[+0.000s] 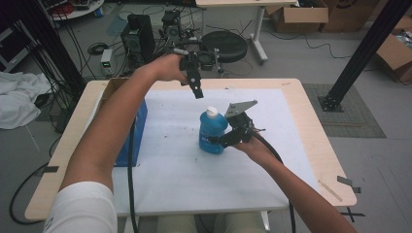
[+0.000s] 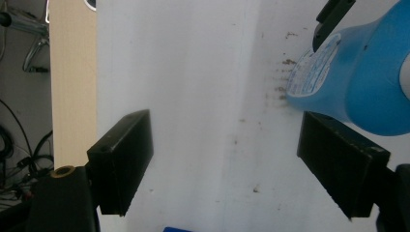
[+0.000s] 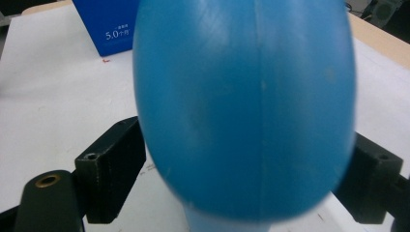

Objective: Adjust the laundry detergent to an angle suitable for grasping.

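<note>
Right gripper (image 1: pixel 224 141) clamped on the blue bottle (image 1: pixel 212 131) standing upright mid-sheet on the table (image 1: pixel 311 126), left gripper (image 1: pixel 197 92) hanging above and behind with jaws wide apart, holding nothing.

Soft, even light throughout; the right gripper view's close-up is blurred.

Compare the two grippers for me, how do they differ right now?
The left gripper hangs above the blue bottle with nothing between its open jaws; the right gripper sits low at table level with its jaws around the bottle's sides. The left points down, the right lies level. Both have black jaws.
</note>
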